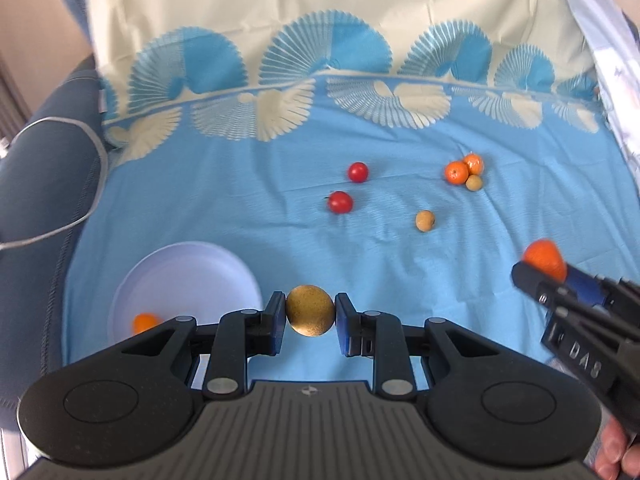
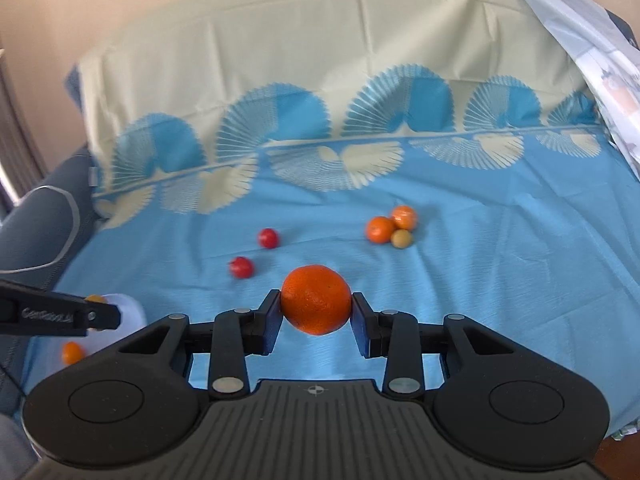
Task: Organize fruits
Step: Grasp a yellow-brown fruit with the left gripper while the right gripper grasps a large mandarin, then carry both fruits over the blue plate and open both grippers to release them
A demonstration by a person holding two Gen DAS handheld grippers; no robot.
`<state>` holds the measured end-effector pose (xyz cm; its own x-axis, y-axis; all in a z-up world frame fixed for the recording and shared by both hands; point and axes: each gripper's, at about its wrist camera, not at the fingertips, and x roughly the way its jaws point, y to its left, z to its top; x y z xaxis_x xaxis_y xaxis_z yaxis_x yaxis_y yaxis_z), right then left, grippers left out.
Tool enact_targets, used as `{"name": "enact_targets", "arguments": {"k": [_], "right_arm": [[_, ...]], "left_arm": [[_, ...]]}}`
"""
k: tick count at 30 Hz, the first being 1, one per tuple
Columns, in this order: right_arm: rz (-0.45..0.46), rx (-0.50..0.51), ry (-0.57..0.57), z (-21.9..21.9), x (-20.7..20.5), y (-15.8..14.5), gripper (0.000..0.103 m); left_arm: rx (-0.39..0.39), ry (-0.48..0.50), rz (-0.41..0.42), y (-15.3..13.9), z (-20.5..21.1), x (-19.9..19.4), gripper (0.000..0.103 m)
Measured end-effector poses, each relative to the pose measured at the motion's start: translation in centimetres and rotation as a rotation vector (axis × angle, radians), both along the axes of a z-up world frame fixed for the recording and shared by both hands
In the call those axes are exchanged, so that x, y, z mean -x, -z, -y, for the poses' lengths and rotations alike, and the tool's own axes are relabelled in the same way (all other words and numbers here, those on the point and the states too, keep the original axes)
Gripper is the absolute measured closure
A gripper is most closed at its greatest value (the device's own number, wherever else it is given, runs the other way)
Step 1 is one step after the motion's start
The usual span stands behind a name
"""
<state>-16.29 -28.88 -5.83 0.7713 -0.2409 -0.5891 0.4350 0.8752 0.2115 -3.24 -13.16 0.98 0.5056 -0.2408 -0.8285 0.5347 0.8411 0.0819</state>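
Observation:
My left gripper point(image 1: 310, 316) is shut on a tan round fruit point(image 1: 310, 310), held above the blue cloth just right of a white plate point(image 1: 184, 276). The plate holds one small orange point(image 1: 145, 321). My right gripper point(image 2: 316, 312) is shut on an orange point(image 2: 316, 304) above the cloth; it also shows in the left wrist view point(image 1: 542, 270). On the cloth lie two red tomatoes point(image 1: 357, 172) point(image 1: 340, 202), two oranges point(image 1: 456, 172) point(image 1: 473, 163) and two tan fruits point(image 1: 474, 182) point(image 1: 424, 221).
A blue and cream patterned cloth point(image 1: 240, 208) covers the surface and rises at the back. A dark blue cushion with white piping point(image 1: 48, 176) lies at the left edge. A pale sheet point(image 2: 592, 52) hangs at the right.

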Motion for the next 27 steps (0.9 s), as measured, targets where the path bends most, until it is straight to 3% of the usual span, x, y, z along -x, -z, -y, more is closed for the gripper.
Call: {"name": "enact_targets", "arguments": {"k": [6,14,22,27], "right_arm": [[0.042,0.010,-0.134,-6.9,3.1,-3.6,0.065],[0.067,0.030,-0.302,-15.4,6.5,-6.0,0.065],[0.063,0.115,-0.364,-18.8,8.1,-7.4,0.065],[0.070,0.108,-0.377,-19.4,8.3,-7.5,0.065]], "left_arm": [[0.043,-0.047,0.034,-3.0,-6.8,3.1,0.074],[0.093,-0.127,0.064,-5.1,-15.1,6.7,0.074],[0.133,-0.196,0.072,-5.4,-19.6,8.5,0.074],[0.133,-0.211,0.071,-5.4,-20.4,8.7,0.074]]}}
